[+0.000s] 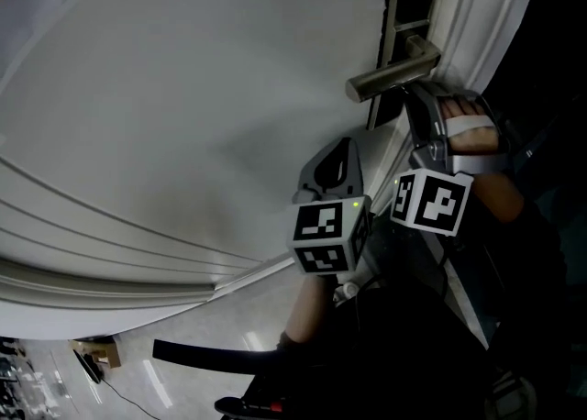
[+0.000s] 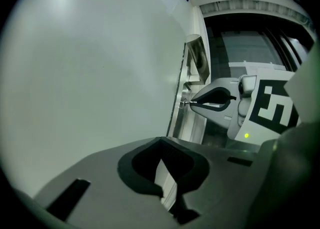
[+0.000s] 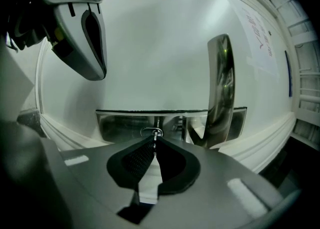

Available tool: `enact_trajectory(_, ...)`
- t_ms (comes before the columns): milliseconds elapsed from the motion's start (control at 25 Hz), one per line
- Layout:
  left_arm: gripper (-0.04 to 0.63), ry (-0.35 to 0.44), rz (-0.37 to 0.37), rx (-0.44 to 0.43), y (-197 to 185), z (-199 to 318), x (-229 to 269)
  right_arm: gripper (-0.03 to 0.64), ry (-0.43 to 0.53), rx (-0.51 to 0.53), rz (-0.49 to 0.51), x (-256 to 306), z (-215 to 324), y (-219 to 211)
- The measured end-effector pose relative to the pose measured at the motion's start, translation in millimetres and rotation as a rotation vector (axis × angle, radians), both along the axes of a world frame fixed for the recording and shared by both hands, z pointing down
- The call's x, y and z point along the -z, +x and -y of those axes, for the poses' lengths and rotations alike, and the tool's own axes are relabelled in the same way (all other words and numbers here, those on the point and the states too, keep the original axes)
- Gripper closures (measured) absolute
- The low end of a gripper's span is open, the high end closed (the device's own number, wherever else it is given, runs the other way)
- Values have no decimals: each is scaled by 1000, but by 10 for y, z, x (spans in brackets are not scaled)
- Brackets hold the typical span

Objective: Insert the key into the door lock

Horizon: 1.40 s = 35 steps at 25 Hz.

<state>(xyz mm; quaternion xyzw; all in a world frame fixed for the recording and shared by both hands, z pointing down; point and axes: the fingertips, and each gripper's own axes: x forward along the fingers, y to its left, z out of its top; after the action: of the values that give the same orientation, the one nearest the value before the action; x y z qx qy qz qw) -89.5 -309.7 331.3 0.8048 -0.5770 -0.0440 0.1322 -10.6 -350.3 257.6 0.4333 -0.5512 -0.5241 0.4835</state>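
Just beside the door handle (image 3: 220,88), the right gripper (image 3: 155,143) pinches the small key (image 3: 156,135) between its closed jaw tips, the key's point at the keyhole (image 3: 149,132). The left gripper (image 2: 160,142) hangs farther from the handle, jaws together, empty.

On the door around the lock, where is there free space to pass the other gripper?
Free: the wide bare door panel, beyond the left gripper and away from the lock. Crowded: the lock plate, where the right gripper holds the key to it, close beside the lever handle.
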Motion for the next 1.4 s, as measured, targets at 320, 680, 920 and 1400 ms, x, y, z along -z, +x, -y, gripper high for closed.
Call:
enact_trajectory(320, 595, 9, 1, 5, -11, -54, 45, 601, 15, -7, -1, -1, 3, 0)
enact_trajectory(680, 595, 2, 11, 34, -136, -117, 32, 600, -30, 42, 89, 8, -101, 41)
enact_trajectory(920, 595, -15, 10, 54, -202, -164, -40, 604, -55, 43, 307, 4, -317, 278)
enact_trajectory(1400, 595, -37, 86, 68, -133, -241, -191, 617, -240, 154, 1105, -170, -522, 339)
